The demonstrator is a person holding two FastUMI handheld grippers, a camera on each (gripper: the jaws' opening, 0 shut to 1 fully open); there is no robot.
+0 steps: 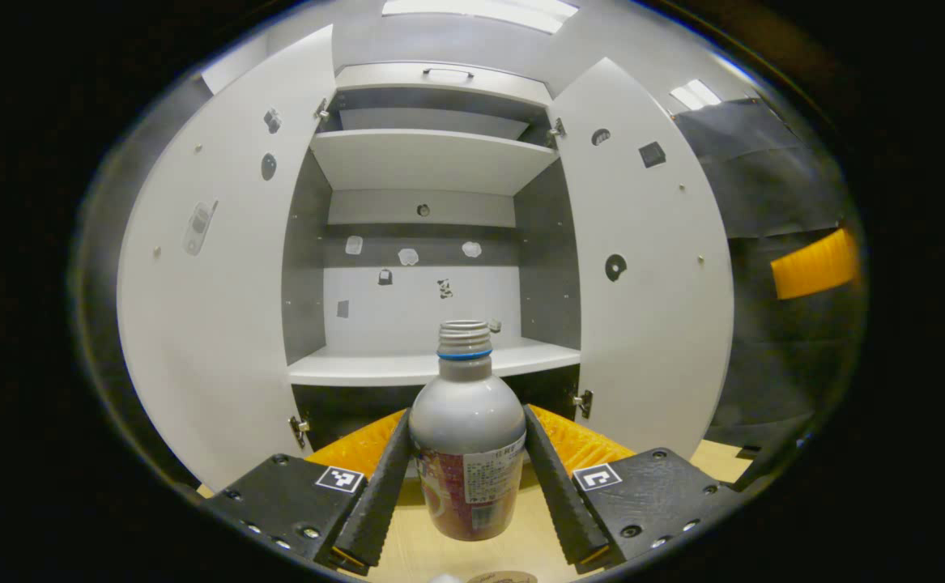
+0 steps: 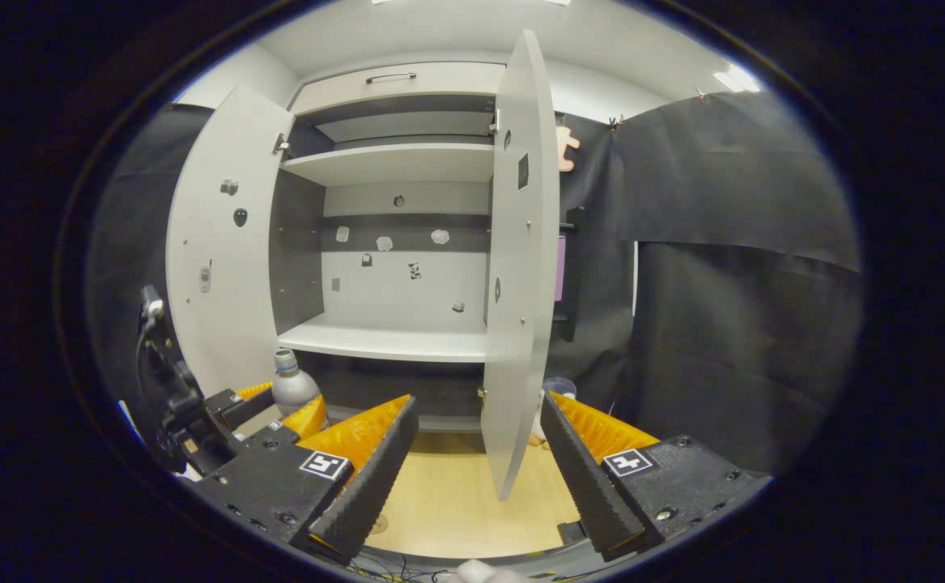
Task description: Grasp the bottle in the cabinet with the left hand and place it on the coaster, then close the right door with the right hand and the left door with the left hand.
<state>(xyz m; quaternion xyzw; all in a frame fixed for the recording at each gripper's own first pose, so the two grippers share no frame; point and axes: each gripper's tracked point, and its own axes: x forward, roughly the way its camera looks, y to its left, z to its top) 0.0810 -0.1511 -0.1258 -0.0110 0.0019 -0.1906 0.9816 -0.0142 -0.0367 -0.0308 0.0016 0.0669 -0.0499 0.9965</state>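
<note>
Bottle: metal-looking body with a label on the lower part, no cap on the threaded neck. It stands upright in the bottom centre of the left gripper view, out of the cabinet, over the wooden worktop.
Handling: I judge it stiff and smooth, so a little slippery, and probably light. With the neck open it must stay upright, because anything inside may spill. The best hold is on the wide body at or below the shoulder, not on the narrow neck.
Left hand-held gripper: its two fingers stand on both sides of the bottle body and seem to press it at label height, so it holds the bottle. The bottle is centred between them, neck above the fingertips.
Right hand-held gripper: wide, holding nothing. It points at the edge of the right door, which hangs between its fingers but farther off.
Coaster: a round edge at the very bottom of the left gripper view, just below the bottle, is probably it. I cannot tell if the bottle touches it.
Doors: the left door and the right door are both open wide.
Stage: I judge that the bottle is near placing, and both doors are not yet closed.
</note>
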